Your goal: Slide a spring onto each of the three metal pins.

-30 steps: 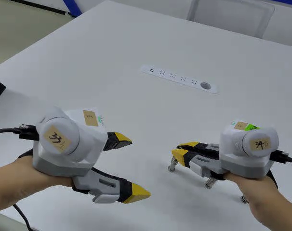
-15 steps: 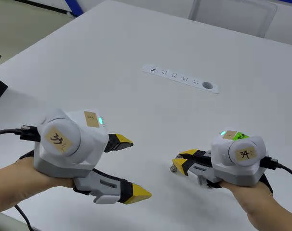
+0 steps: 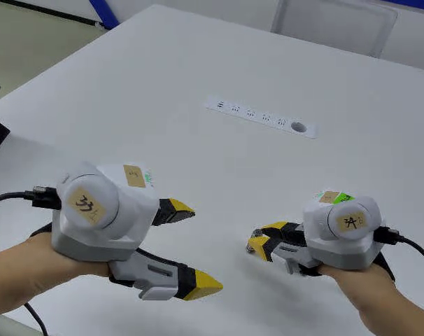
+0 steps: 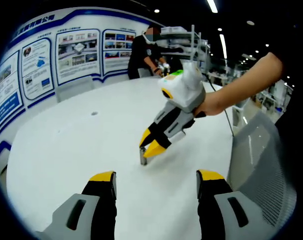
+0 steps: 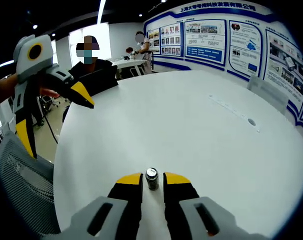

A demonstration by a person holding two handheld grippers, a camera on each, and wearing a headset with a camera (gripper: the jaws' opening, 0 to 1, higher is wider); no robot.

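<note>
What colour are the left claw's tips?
Yellow on the left claw, black behind; best in the left gripper view.

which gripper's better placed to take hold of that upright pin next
Right. The right gripper has its jaws on either side of the pin, close on both sides. The left gripper hangs open, apart from the pin.

Office hall: wall display boards [image 5: 211,42], white meeting table [image 3: 198,56], mesh chair [image 4: 264,165].

Left gripper [image 3: 205,246] label [image 3: 85,206]: "33". Right gripper [image 3: 255,241] label [image 3: 350,222]: maybe "3A".
</note>
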